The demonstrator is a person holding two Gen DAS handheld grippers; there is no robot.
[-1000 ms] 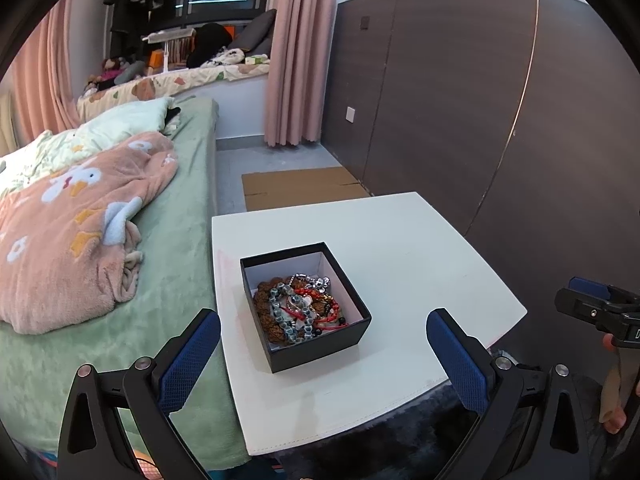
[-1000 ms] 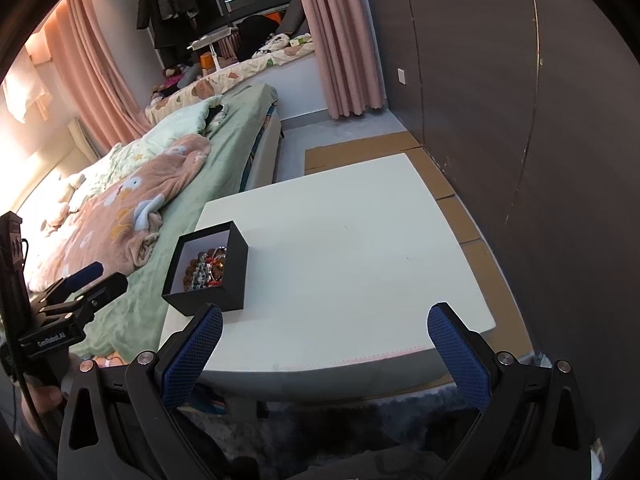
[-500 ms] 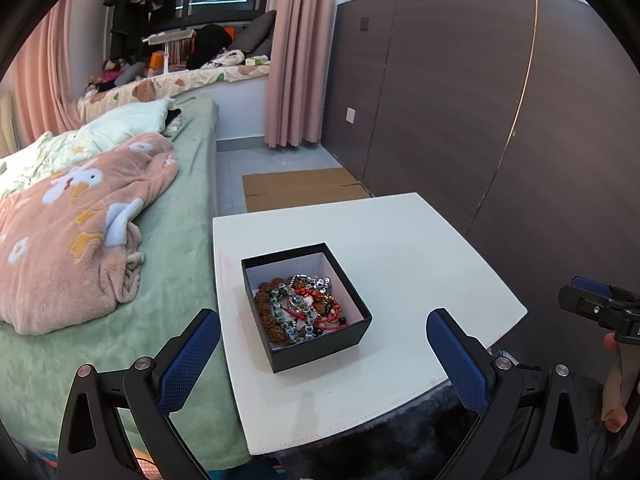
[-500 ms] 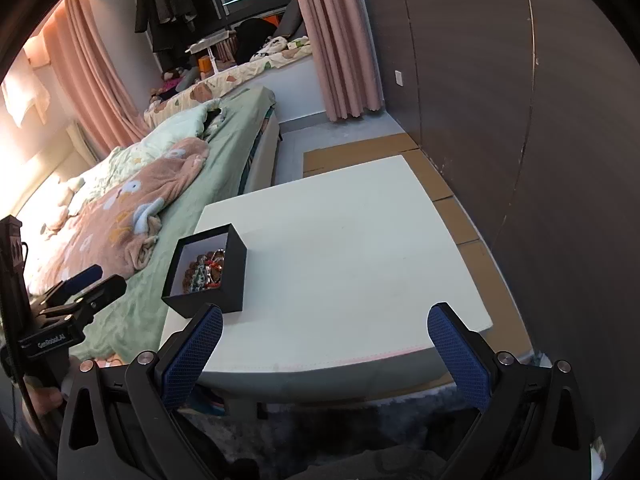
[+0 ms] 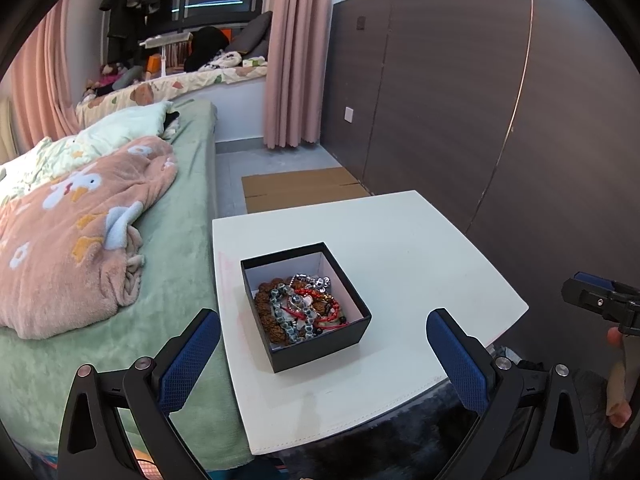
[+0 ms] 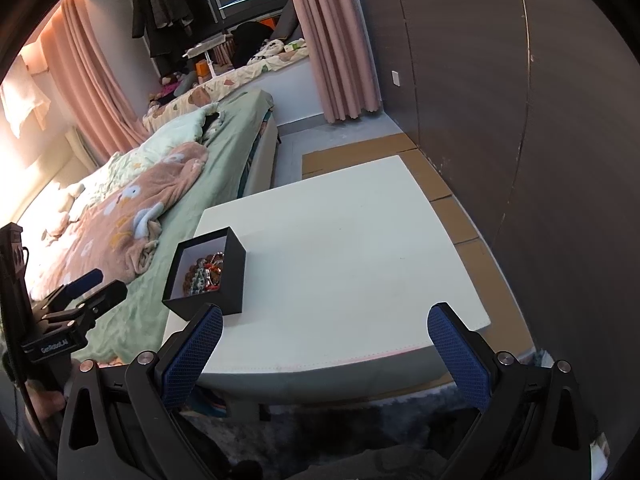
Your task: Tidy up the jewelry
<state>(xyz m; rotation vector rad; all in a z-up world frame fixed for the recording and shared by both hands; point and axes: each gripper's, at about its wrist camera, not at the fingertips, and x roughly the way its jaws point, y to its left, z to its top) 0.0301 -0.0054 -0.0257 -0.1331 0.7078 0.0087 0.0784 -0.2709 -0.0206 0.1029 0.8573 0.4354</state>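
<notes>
The left gripper point(image 5: 323, 350) is spread wide and holds nothing; its blue pads sit near the front edge of the white table point(image 5: 420, 248). The right gripper point(image 6: 325, 344) is likewise spread wide and empty, off the near edge of the table.

The black box point(image 5: 320, 344) rests on the left part of the table, open at the top. Inside lies a tangle of jewelry point(image 5: 302, 306): brown beads, grey beads, red cord and silver chain. Nothing stands between either gripper and the box.

To the left of the table is a bed point(image 5: 176, 264) with a pink blanket point(image 5: 72, 232). A dark wall panel point(image 5: 520, 120) runs along the right. Flat cardboard point(image 5: 300, 188) lies on the floor beyond the far edge of the table.
</notes>
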